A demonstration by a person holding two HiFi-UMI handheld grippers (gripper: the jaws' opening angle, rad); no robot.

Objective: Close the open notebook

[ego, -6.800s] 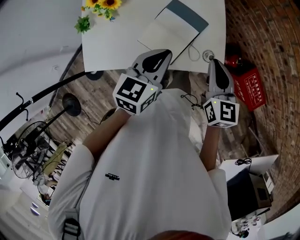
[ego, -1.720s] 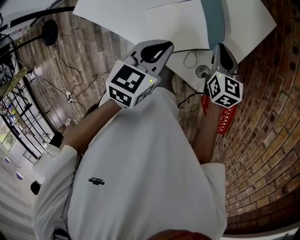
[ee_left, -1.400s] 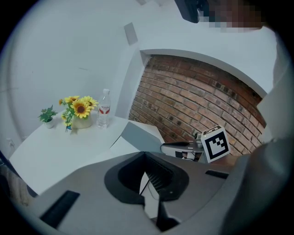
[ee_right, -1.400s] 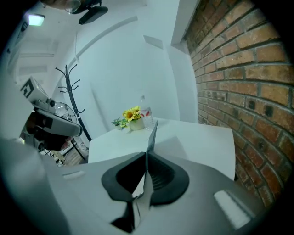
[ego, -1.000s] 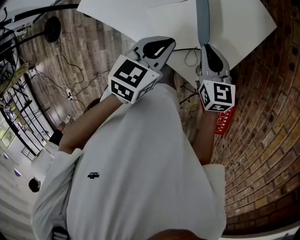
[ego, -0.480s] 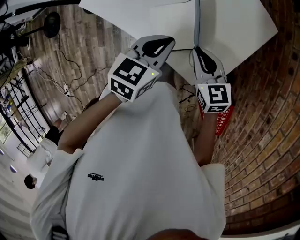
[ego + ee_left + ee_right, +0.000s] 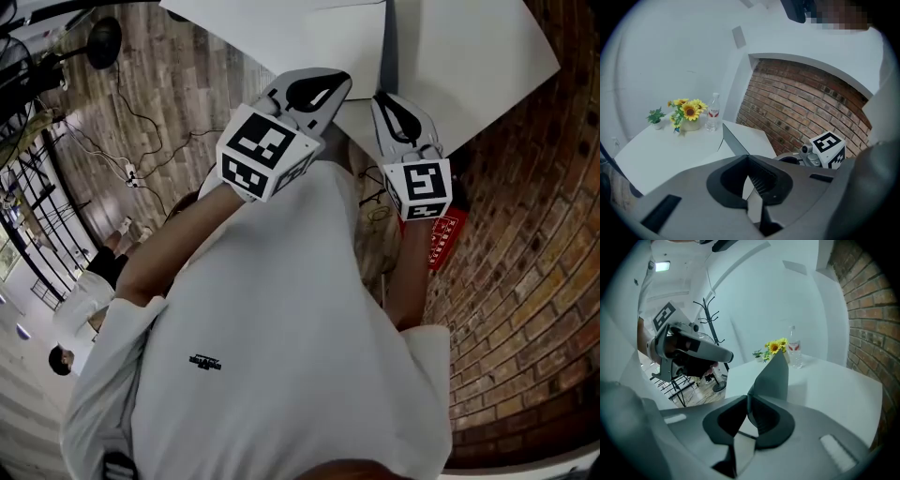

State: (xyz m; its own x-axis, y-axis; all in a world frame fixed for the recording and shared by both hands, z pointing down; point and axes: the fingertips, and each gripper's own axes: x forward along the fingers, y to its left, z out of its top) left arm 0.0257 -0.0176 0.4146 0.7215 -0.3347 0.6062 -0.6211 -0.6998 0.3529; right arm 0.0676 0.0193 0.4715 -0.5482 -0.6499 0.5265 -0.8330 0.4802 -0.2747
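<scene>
Right gripper (image 7: pixel 384 101): it is gripping the near edge of the grey cover (image 7: pixel 774 378) of the notebook (image 7: pixel 342 47). Its jaws are opening at this moment. The cover's edge is sitting between them, and the pads appear to be touching it.

The cover is standing roughly upright, rising straight ahead of this gripper's tips. From the head view it is showing edge-on, as a thin dark line. The white pages are lying flat to the left of that line.

Left gripper (image 7: pixel 323 89): it is hovering just beside the right gripper, on its left, at the near edge of the white table (image 7: pixel 469 56). Its jaws are clenched together with nothing between them. The raised cover is standing just ahead of its tips, apart from them.

The notebook is lying on the table directly ahead of both grippers.

Well beyond both grippers, at the far end of the table, a pot of sunflowers (image 7: pixel 686 110), a water bottle (image 7: pixel 712 112) and a small green plant (image 7: pixel 656 117) are standing close together.

A brick wall (image 7: pixel 797 103) is running along the right gripper's outer side. A red box (image 7: pixel 436 239) is lying on the floor below that gripper.
</scene>
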